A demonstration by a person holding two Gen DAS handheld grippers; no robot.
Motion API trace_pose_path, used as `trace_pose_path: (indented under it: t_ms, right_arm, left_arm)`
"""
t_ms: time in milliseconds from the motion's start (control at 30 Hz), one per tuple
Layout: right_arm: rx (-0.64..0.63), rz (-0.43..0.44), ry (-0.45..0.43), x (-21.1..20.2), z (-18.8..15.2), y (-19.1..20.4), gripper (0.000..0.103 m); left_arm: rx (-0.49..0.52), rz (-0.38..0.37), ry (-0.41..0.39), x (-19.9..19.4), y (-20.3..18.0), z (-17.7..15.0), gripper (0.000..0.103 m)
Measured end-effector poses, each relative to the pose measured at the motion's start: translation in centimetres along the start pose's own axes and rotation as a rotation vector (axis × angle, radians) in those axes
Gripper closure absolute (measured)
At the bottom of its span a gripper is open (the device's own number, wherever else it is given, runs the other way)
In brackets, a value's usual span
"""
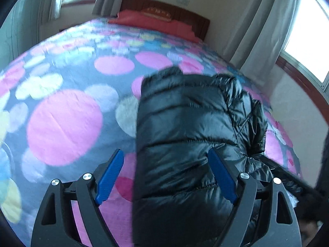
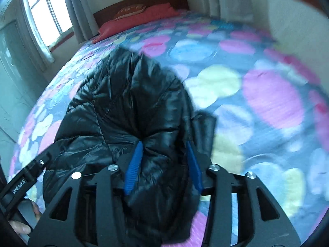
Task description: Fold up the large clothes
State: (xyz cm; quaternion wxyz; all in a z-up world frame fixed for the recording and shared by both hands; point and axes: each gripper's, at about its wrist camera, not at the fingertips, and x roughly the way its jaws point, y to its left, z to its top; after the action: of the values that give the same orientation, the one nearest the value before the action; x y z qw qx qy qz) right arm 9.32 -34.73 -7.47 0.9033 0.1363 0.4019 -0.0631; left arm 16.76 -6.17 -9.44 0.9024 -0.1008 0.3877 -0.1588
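Bedroom scene, bedspread (image 1: 63, 127) with pink, yellow and blue dots fills both views. Left gripper (image 1: 165, 175): blue pads spread wide, straddling the left edge of the black puffer jacket (image 1: 191, 127), not clamping. Right gripper (image 2: 163, 166): pads pinching a bunched fold of the jacket. "GenRobot.AI" printed on the left gripper's body in the right view. Further back: red pillow (image 2: 141, 16), wooden headboard (image 1: 185, 12), curtains (image 1: 265, 30).
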Motion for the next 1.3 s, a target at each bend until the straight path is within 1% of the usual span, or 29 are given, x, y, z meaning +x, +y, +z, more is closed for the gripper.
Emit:
trace_pose_path:
  t_ms: [33,100,167,233,300,333,367,400,467,567,667,700,800,933,1033,1167,1300]
  right_arm:
    - [-0.014,-0.009,-0.033,-1.4,0.7,0.6,0.057]
    - [-0.031,-0.013,-0.073,-2.7,1.9,1.7,0.042]
    - [-0.056,-0.005,-0.117,-3.4,3.7,3.2,0.040]
    - [-0.100,-0.028,-0.130,-2.8,5.7,5.0,0.040]
    - [-0.139,-0.063,-0.112,-1.2,6.9,6.4,0.043]
    - [-0.149,-0.088,-0.091,-0.1,7.4,6.5,0.053]
    - [-0.150,-0.103,-0.074,0.7,7.8,6.5,0.060]
    - [-0.142,-0.113,-0.049,1.8,7.8,6.4,0.061]
    - [-0.114,-0.135,-0.011,3.6,7.6,5.6,0.061]
    - [-0.080,-0.152,0.027,5.8,6.3,4.1,0.061]
    - [-0.086,-0.147,0.026,7.2,4.9,3.1,0.061]
    - [-0.084,-0.145,0.026,7.6,4.6,2.8,0.061]
    - [-0.073,-0.141,0.027,8.4,3.8,2.3,0.061]
    - [-0.063,-0.141,0.026,9.4,3.2,2.0,0.061]
    - [-0.077,-0.163,0.006,9.9,2.7,2.2,0.061]
    - [-0.076,-0.169,-0.016,10.6,2.3,2.1,0.061]
    - [-0.068,-0.166,-0.027,10.9,2.1,1.8,0.061]
  left_arm:
    - [0.002,-0.004,-0.009,-0.3,0.2,0.4,0.020]
    - [0.004,-0.009,-0.017,-0.5,0.5,1.8,0.020]
    - [-0.007,0.003,-0.026,-0.4,0.5,3.1,0.020]
    - [-0.020,0.004,-0.047,-0.3,0.3,4.7,0.020]
    - [-0.005,0.027,-0.056,0.4,-0.1,6.0,0.020]
    - [0.013,0.055,-0.050,1.0,-0.6,6.6,0.020]
    - [0.024,0.067,-0.033,1.8,-0.8,6.9,0.020]
    - [0.035,0.065,-0.004,2.8,-1.1,6.9,0.020]
    - [0.038,0.070,0.020,3.9,-1.3,6.5,0.020]
    - [0.010,0.077,0.068,6.0,-1.1,5.0,0.020]
    - [-0.034,0.054,0.083,6.9,-0.5,4.3,0.017]
    - [-0.034,0.060,0.091,7.3,-0.6,4.1,0.016]
    - [-0.006,0.092,0.092,8.0,-1.0,3.6,0.015]
    - [0.005,0.119,0.085,9.0,-1.2,2.8,0.014]
    - [0.021,0.142,0.072,9.4,-1.4,2.3,0.014]
    - [0.041,0.166,0.050,9.9,-1.6,2.0,0.013]
    - [0.042,0.167,0.051,10.5,-1.6,1.8,0.012]
